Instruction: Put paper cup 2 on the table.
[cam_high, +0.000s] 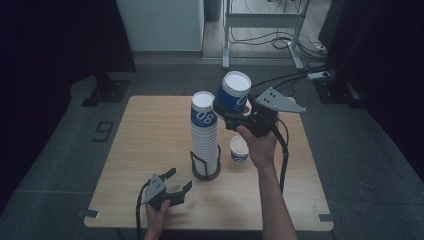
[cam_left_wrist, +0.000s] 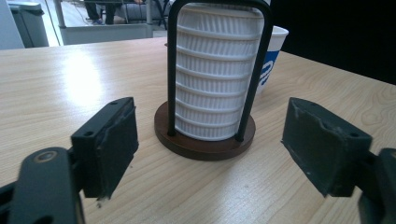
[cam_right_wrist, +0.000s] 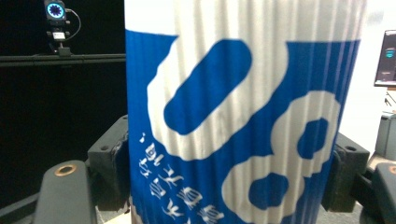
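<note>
Gripping blue cup (cam_high: 233, 93) aloft, right gripper (cam_high: 226, 116) tilted, left gripper (cam_high: 178, 181) low

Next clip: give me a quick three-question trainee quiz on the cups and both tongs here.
1. True or false: the right tongs are clamped on a blue-and-white paper cup lifted off the table.
2. Where does the cup stack stand? A) loose on the table B) in a black wire holder with a round brown base C) inside a box
3. Fill in: the left tongs hold ____.

Key: 1 true. 2 B. 3 nothing; they are open, pointing at the holder's base, apart from it. A single cup stands beside the stack.
</note>
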